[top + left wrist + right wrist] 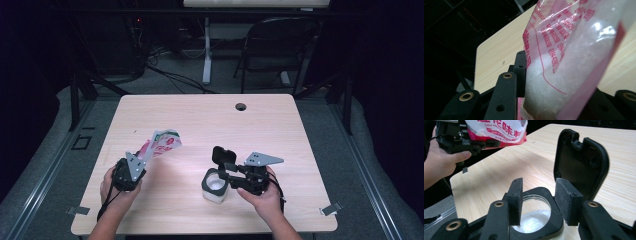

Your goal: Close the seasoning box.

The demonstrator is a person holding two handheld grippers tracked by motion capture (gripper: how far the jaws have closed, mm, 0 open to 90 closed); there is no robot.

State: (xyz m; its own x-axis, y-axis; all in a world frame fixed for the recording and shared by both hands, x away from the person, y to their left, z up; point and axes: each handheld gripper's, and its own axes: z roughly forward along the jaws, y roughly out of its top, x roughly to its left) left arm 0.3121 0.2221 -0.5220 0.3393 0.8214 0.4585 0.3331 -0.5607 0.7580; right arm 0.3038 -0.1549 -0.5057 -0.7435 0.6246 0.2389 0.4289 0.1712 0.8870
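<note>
A clear plastic bag (162, 142) printed in pink and red, with white granules inside, sticks up and to the right from my left gripper (134, 165), which is shut on its lower end above the table's left side. In the left gripper view the bag (564, 57) lies against the left finger (520, 70). A small white container (214, 192) with a black collar stands near the table's front, its black lid (223, 155) flipped up. My right gripper (226, 175) grips the collar from the right. White granules (532, 221) lie inside, between the pads (567, 202).
The light wooden table (210, 120) has a cable hole (241, 106) near its far edge. A folding chair (280, 45) and a desk leg (206, 50) stand on the floor beyond. Metal clips (331, 209) sit at the front corners.
</note>
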